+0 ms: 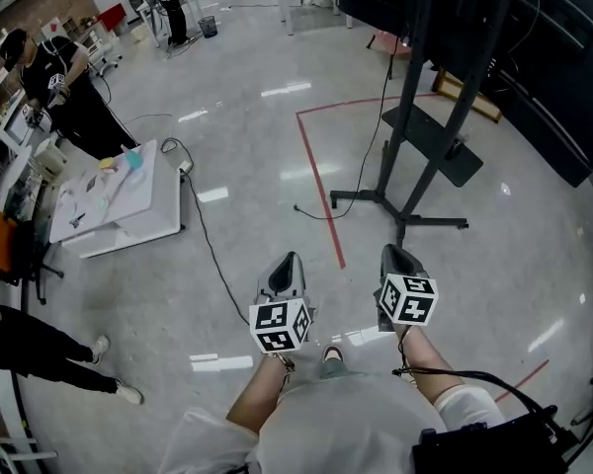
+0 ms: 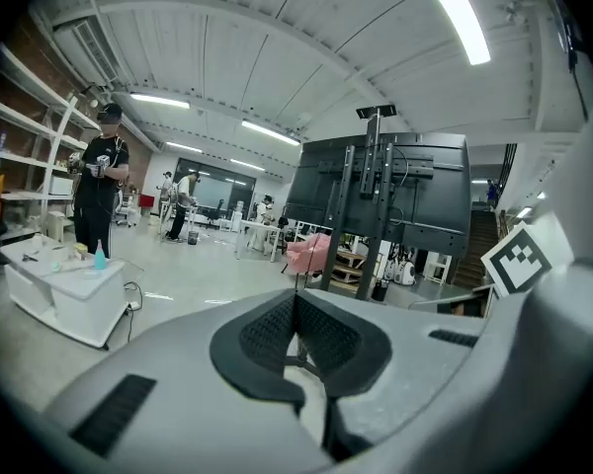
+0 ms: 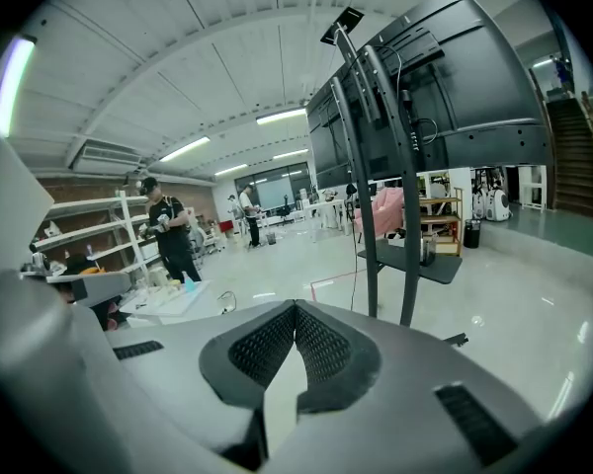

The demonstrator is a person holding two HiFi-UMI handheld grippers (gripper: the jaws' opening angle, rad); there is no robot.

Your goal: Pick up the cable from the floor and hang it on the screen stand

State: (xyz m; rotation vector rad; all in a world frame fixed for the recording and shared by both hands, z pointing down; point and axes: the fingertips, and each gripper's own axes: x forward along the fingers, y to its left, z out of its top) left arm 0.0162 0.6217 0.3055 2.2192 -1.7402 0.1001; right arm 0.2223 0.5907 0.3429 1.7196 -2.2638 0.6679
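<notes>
Left tongs (image 1: 288, 261): held low at the bottom of the head view. In the left gripper view, the jaws of the left tongs (image 2: 296, 300) are seen pressed together with nothing caught between them.
Right tongs (image 1: 395, 253): carried alongside, just right of the other pair. In the right gripper view, the jaws of the right tongs (image 3: 296, 310) are closed tight and empty.
Cable (image 1: 314, 214): black, its loose end laid on the floor across the red tape line, just left of the stand's foot. From there it is seen rising towards the screen. It lies well ahead of both tongs and is touched by neither.
Screen stand (image 1: 418, 117): twin dark posts, upright on splayed feet, with a small shelf fixed across them.
Screen (image 1: 544, 57): large and dark, mounted high on the posts.
Red tape line (image 1: 319, 181): laid on the pale glossy floor, running towards the tongs.
Second lead (image 1: 206, 237): a thin black line, trailed from the low worktop across the floor.
Worktop (image 1: 128, 205): low and white, well off to the left, with small items scattered on it.
Person in black (image 1: 64, 82): stood just behind that worktop.
</notes>
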